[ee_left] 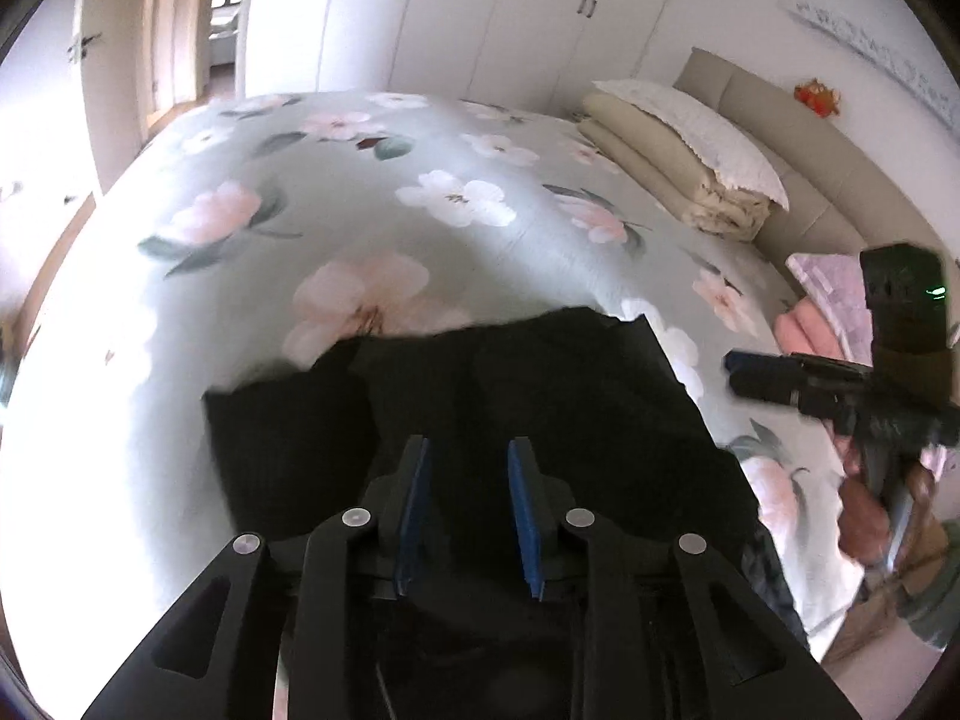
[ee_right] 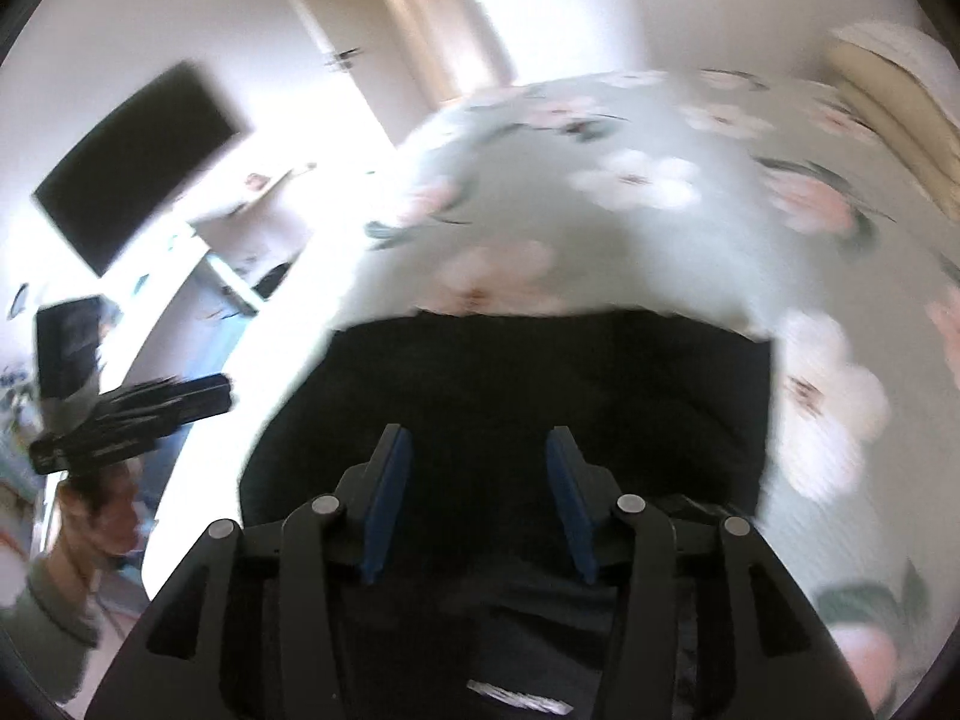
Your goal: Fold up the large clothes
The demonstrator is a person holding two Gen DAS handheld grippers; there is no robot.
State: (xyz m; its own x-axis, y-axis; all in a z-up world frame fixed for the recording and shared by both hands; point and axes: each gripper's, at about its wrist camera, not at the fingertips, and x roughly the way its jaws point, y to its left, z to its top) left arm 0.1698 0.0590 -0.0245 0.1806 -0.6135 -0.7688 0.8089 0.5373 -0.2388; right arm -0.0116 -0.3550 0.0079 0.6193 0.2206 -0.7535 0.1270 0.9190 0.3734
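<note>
1. Black garment [ee_left: 480, 408] is what we fold; it lies spread on the floral bed sheet [ee_left: 336, 204], at the near edge of the bed, below both claws.
2. We see a folded beige quilt [ee_left: 666, 168] and a white pillow [ee_left: 702, 126] by the headboard [ee_left: 798, 138], well apart from the garment.
3. Our left gripper [ee_left: 468, 468] hangs over the dark cloth, jaws apart, nothing between the pads.
4. Our right gripper [ee_right: 478, 456] likewise, jaws wider apart, empty; this view is blurred.
</note>
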